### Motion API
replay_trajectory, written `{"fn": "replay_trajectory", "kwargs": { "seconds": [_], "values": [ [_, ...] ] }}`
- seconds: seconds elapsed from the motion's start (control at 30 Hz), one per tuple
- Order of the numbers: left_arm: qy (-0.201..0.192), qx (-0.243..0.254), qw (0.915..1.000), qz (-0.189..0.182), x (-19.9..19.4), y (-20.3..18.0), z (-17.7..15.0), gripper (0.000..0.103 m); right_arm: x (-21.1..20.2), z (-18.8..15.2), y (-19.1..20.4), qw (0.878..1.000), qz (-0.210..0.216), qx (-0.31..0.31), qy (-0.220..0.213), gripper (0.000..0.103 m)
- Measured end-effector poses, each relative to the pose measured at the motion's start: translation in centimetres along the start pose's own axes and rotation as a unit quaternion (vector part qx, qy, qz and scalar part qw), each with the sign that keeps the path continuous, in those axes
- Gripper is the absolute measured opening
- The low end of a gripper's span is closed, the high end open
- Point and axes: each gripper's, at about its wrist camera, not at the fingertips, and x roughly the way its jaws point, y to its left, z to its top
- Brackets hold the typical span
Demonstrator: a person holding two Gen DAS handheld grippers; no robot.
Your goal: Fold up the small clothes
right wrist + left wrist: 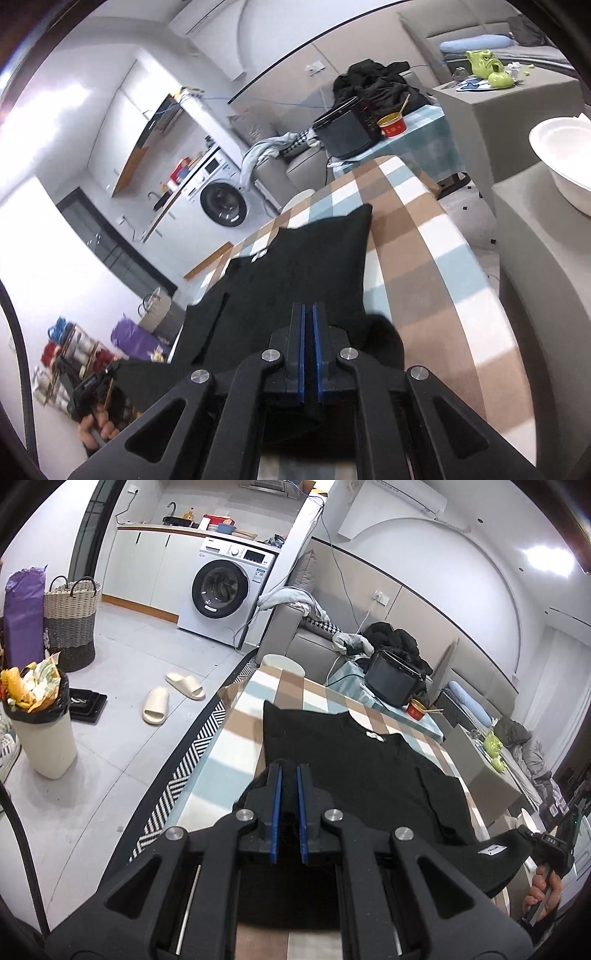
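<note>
1. A black T-shirt point(354, 760) lies spread on the worktop point(236, 746), which is covered by a plaid cloth of brown, white and pale blue; the collar with its white label faces the far end.
2. The left tool point(289, 771) has its blue-padded fingers point(276, 805) drawn narrow, with black fabric of the near hem pinched between them.
3. The right tool point(308, 310) is likewise drawn narrow and clamps the hem (its fabric bunches up just beside the fingers).
4. In the left wrist view, the right tool point(550, 843) lifts a corner of the shirt above the worktop edge, a small white tag showing on the raised cloth.
5. Beyond the worktop stand a washing machine point(225, 590), a woven basket point(70, 620) and a full waste bin point(40, 716); a pair of slippers point(171, 698) lies on the floor.
</note>
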Motion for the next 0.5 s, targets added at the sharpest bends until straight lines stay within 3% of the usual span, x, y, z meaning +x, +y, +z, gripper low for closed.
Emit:
{"fn": "replay_trajectory", "kwargs": {
  "seconds": [0.2, 0.27, 0.33, 0.5],
  "values": [
    [0.014, -0.014, 0.9998, 0.005, 4.7, 0.5, 2.5, 0.005, 4.2, 3.7, -1.6, 0.997, -0.056, 0.041, -0.018, 0.003],
    [0.024, -0.023, 0.9994, 0.006, 6.4, 0.7, 2.9, 0.005, 5.5, 4.3, -2.2, 0.996, -0.078, 0.045, 0.009, 0.003],
    [0.035, -0.027, 0.9990, 0.008, 7.9, 0.8, 3.2, 0.005, 5.8, 4.2, -2.5, 0.996, -0.065, 0.050, 0.035, 0.004],
    [0.043, -0.021, 0.9988, 0.013, 9.5, 1.0, 3.2, 0.005, 2.8, 0.1, -2.2, 0.991, -0.056, -0.002, 0.118, 0.020]
  ]
}}
